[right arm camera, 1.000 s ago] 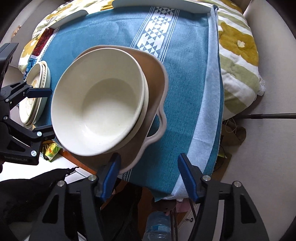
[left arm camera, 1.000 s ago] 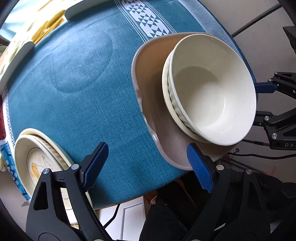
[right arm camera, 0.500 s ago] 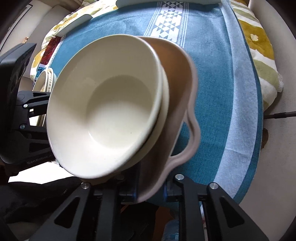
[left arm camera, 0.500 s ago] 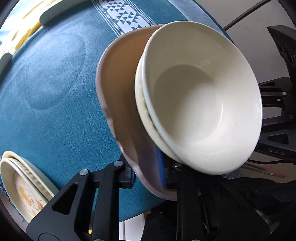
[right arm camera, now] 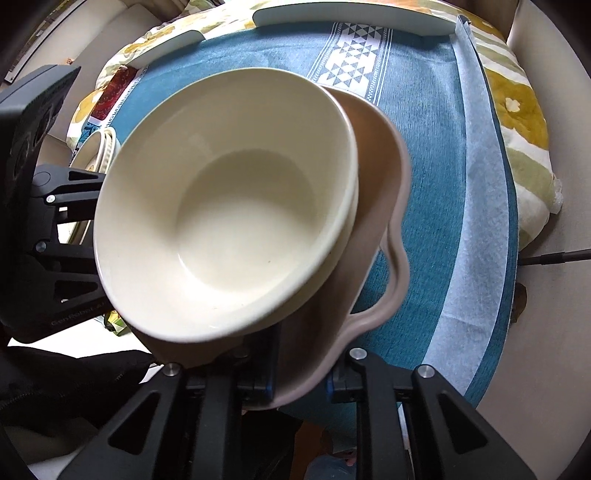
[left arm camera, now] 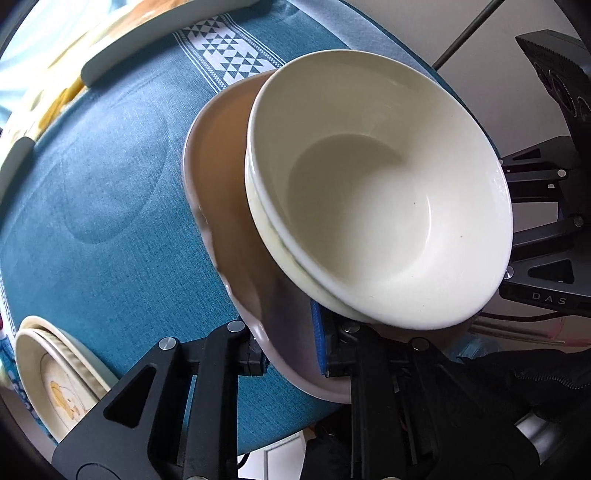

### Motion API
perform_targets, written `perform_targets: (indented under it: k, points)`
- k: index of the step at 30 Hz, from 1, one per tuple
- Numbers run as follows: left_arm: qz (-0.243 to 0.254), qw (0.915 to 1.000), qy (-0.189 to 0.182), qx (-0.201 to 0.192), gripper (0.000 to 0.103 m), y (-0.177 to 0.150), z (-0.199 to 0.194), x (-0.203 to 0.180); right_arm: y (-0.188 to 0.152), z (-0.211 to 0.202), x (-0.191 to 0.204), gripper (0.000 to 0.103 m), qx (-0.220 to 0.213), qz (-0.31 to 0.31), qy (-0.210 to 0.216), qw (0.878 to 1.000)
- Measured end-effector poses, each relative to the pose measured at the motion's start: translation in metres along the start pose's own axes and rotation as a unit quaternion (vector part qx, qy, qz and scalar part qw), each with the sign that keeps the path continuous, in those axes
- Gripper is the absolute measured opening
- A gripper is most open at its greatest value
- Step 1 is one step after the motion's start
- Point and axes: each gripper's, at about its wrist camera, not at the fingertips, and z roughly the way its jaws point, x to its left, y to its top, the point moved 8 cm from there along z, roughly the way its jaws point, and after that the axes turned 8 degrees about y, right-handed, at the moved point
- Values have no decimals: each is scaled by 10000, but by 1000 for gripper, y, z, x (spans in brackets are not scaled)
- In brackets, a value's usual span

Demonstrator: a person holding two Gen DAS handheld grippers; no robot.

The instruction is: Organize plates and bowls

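A beige plate with handles (left arm camera: 225, 206) (right arm camera: 380, 206) carries two stacked cream bowls (left arm camera: 384, 192) (right arm camera: 236, 206). My left gripper (left arm camera: 291, 350) is shut on the plate's near rim on one side. My right gripper (right arm camera: 301, 380) is shut on the plate's rim next to a loop handle (right arm camera: 397, 273) on the opposite side. The plate with the bowls is held off the blue tablecloth (left arm camera: 92, 192) and tilts. A stack of cream plates with a yellow picture (left arm camera: 55, 373) (right arm camera: 98, 151) lies at the table's left edge.
Pale green trays (left arm camera: 147, 48) (right arm camera: 354, 16) lie at the far edge of the table. The tablecloth (right arm camera: 436, 155) has a white patterned stripe (left arm camera: 229, 55). A flowered cushion (right arm camera: 521, 122) lies to the right. A dark cable (right arm camera: 554, 256) runs over the floor.
Both grippers moved in from open and closed on opposite rims of the beige plate. The plate with the bowls has since come up off the cloth and closer to the cameras.
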Motion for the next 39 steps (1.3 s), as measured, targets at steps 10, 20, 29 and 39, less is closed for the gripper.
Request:
perform_targets:
  k: [10, 20, 29, 39]
  points:
    - [-147, 9994, 215, -247, 14, 14, -31, -10, 7, -20, -5, 17, -194, -352, -177, 9990]
    - [-829, 9930, 612, -569, 14, -16, -84, 27, 35, -48, 41, 17, -256, -1270, -194, 9914]
    - [-1287, 9850, 993, -586, 14, -77, -120, 85, 60, -42, 123, 17, -202, -2006, -104, 9794]
    - [-1199, 9875, 963, -354, 14, -138, -119, 160, 80, 4, 202, 17, -97, -1904, 40, 9817]
